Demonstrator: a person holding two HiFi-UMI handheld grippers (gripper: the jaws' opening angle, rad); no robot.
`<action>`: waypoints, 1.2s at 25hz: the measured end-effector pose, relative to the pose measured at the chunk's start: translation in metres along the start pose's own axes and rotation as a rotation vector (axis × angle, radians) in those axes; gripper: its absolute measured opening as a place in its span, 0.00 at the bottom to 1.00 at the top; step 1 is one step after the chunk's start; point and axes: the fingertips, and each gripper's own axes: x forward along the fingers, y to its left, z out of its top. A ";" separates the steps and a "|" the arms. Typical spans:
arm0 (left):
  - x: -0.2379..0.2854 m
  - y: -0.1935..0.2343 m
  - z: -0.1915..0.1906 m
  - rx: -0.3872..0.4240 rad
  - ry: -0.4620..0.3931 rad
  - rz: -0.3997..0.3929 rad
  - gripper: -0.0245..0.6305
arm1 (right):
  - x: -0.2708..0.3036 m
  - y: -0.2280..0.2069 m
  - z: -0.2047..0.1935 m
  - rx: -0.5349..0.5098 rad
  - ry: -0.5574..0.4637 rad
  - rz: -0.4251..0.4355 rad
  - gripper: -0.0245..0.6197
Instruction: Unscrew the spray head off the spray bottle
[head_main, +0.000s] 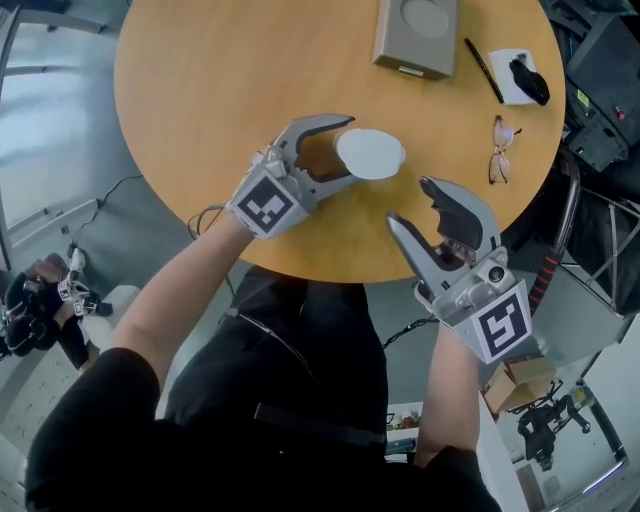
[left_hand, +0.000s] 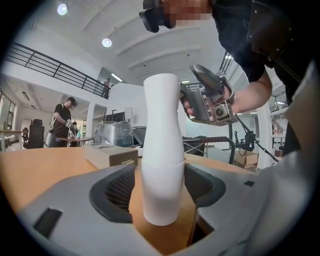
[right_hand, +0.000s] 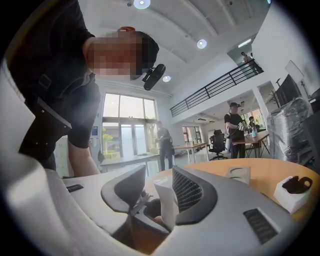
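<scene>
A white spray bottle (head_main: 370, 153) stands upright on the round wooden table (head_main: 200, 100), with no head on its neck. My left gripper (head_main: 343, 150) is open around it. In the left gripper view the bottle (left_hand: 161, 150) rises between the two pads with a gap on each side. My right gripper (head_main: 410, 200) hangs just off the table's near edge, to the right of the bottle. It is shut on the spray head (right_hand: 167, 200), a white piece with a black part, which is wedged between its pads. From the head view the spray head is mostly hidden.
At the table's far side lie a grey box (head_main: 415, 35), a black pen (head_main: 483, 70) and a white pad with a black object (head_main: 520, 75). Glasses (head_main: 500, 150) lie right of the bottle. People stand far off in the room.
</scene>
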 end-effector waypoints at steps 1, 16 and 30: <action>0.002 0.000 0.000 0.003 -0.003 -0.008 0.54 | -0.001 0.000 0.000 0.002 -0.002 -0.006 0.31; -0.001 -0.009 0.040 -0.023 -0.008 -0.139 0.50 | -0.006 -0.001 0.012 0.040 -0.011 0.005 0.31; -0.082 -0.025 0.208 -0.047 0.010 -0.185 0.50 | 0.017 0.059 0.156 -0.020 -0.013 0.118 0.51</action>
